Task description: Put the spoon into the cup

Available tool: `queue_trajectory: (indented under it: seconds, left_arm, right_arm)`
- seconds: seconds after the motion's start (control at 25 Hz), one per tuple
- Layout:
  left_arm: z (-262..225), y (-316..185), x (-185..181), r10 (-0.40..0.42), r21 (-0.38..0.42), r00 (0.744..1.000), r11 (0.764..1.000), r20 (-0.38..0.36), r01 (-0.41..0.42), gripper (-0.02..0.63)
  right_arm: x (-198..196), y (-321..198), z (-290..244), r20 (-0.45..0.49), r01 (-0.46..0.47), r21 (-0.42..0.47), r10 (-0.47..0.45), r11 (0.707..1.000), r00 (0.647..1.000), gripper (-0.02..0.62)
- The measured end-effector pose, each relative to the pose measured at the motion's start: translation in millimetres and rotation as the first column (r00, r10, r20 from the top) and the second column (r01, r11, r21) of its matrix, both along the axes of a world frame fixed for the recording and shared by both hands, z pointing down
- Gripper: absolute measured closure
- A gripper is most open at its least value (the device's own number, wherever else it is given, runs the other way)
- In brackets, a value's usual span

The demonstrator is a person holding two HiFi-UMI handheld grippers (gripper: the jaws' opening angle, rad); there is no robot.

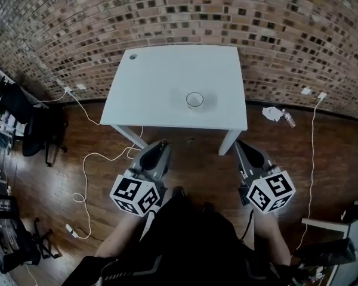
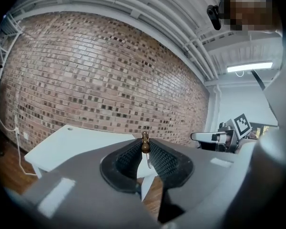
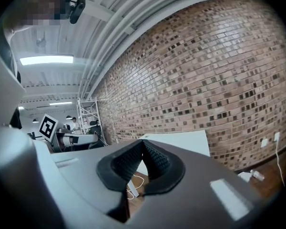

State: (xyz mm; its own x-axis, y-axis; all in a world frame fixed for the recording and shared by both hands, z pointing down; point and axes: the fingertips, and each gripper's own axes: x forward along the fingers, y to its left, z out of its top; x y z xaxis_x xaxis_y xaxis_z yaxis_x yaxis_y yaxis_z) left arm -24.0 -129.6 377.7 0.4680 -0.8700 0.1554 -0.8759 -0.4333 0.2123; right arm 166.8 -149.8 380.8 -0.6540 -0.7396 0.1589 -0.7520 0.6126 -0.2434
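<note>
- Our left gripper [image 2: 145,145] has its jaws nearly together, the ribbed pads [image 2: 129,156] pinching the spoon [image 2: 145,146] at their tips.
- The spoon stands about upright in that grip: its brown knobbed end pokes up above the pads, and a thin pale part shows below them in the gap.
- Our right gripper [image 3: 143,146] has its jaws closed tip to tip with nothing between them.
- From the head view, both grippers point toward the table [image 1: 155,82] and stop short of its front edge, over the wood floor [image 1: 191,159].
- The left gripper [image 1: 163,145] is near the front left leg, and the right gripper [image 1: 240,145] is just beside the front right leg.
- Each carries its marker cube at the rear; the left cube [image 1: 135,195] and the right cube [image 1: 271,191] sit close to our body.
- In the left gripper view, the right gripper [image 2: 210,137] shows off to the side at about the same level.
- The cup [image 1: 194,99] stands upright on the table, alone, a little right of the middle and nearer the front edge than the back. It is well apart from both grippers.
- A small round hole [image 1: 132,56] marks the table's back left corner.
- A brick wall [image 1: 274,28] runs behind the table's back edge.
- A white cable [image 1: 86,159] trails across the floor left of the table, and a dark chair [image 1: 39,130] stands farther left.
- Right of the table, some white litter [image 1: 274,113] lies on the floor near the wall.
</note>
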Motion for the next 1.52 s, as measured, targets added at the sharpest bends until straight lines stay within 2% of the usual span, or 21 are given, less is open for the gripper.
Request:
queue_trajectory:
  seconds: [0.24,0.44,0.68,0.96,1.12,1.24,1.36,1.52]
  left_arm:
    - [0,-54,-21,0.047,0.01,0.998,0.999,-0.032,-0.047,0.565]
    - [-2,-96,-57,0.051,-0.015,0.996,0.999,-0.069,-0.052,0.565]
    - [18,-139,-53,0.121,-0.054,0.991,0.991,-0.057,-0.124,0.565]
    - [31,-189,-34,0.055,-0.101,0.996,0.993,-0.074,-0.063,0.565]
    - [29,-218,-15,0.024,-0.102,0.999,0.994,-0.046,-0.028,0.565]
    - [29,-237,-15,-0.016,-0.104,1.0,0.994,-0.015,0.014,0.565]
    - [34,-250,-21,-0.05,-0.112,0.999,0.993,-0.015,0.048,0.565]
    - [48,-266,-31,-0.006,-0.147,1.0,0.989,-0.031,0.001,0.565]
  right_arm:
    - [-9,-46,2,0.034,-0.102,-0.041,0.103,0.994,0.994,0.589]
    - [-30,-76,-7,0.003,-0.157,-0.034,0.157,0.987,0.988,0.589]
    - [-30,-110,10,-0.024,-0.21,-0.056,0.209,0.976,0.978,0.589]
    - [-31,-151,24,-0.022,-0.116,-0.071,0.115,0.991,0.993,0.589]
    - [-26,-185,27,-0.005,-0.04,-0.068,0.04,0.997,0.999,0.589]
    - [-24,-211,24,-0.004,0.01,-0.051,-0.01,0.999,1.0,0.589]
    - [-31,-236,30,-0.006,0.051,-0.058,-0.052,0.997,0.999,0.589]
    - [-52,-257,31,0.025,0.033,-0.073,-0.032,0.997,0.999,0.589]
